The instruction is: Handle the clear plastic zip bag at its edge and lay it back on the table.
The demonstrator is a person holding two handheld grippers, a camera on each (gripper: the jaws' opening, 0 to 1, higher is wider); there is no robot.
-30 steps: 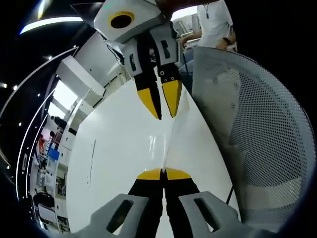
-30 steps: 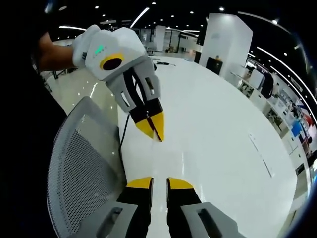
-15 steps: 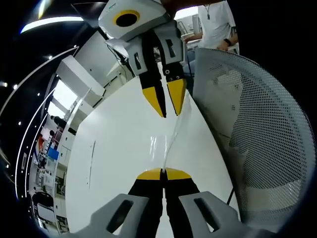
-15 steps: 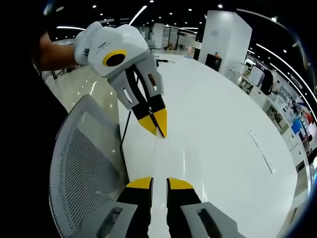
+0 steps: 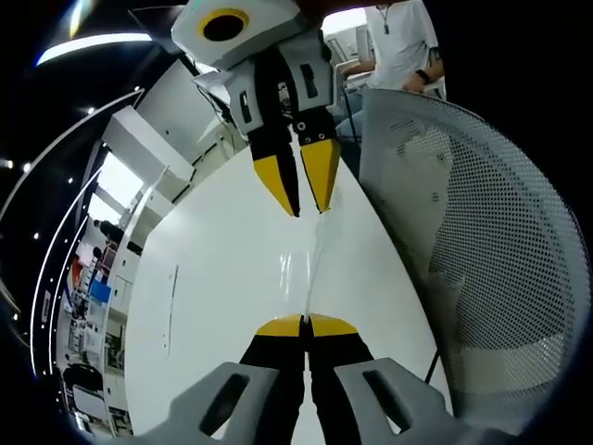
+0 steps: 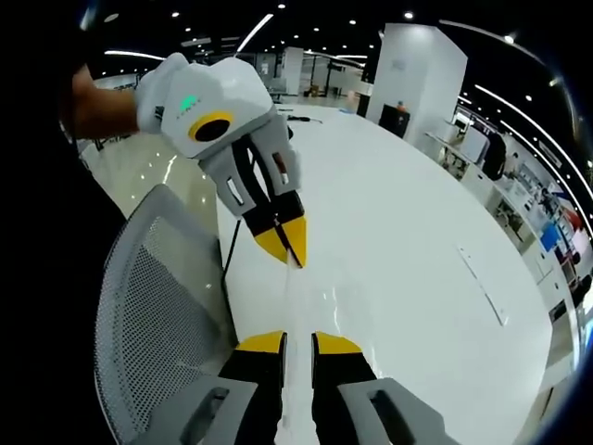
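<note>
Bag (image 5: 313, 264) strung taut above table (image 5: 213, 278), long axis running gripper to gripper. Left gripper (image 5: 305, 324) clenched on near edge; right gripper (image 5: 299, 193) facing it, jaws slightly apart around far edge, grip probably loose. Both poised tip to tip beside mesh chair (image 5: 463, 269). Next likely: lower together, then release.

Big open-plan office or exhibition-style hall. Dark ceiling with recessed spots and long strip lights (image 6: 262, 31). Long glossy white tabletop (image 6: 408, 250), grey mesh office chair (image 6: 153, 306) at its edge. White partition block (image 6: 422, 69) at 1 o'clock in right gripper view. Desks and equipment (image 5: 88, 297) at 9 o'clock in left gripper view; a person in a white shirt (image 5: 403, 42) near 1 o'clock.
</note>
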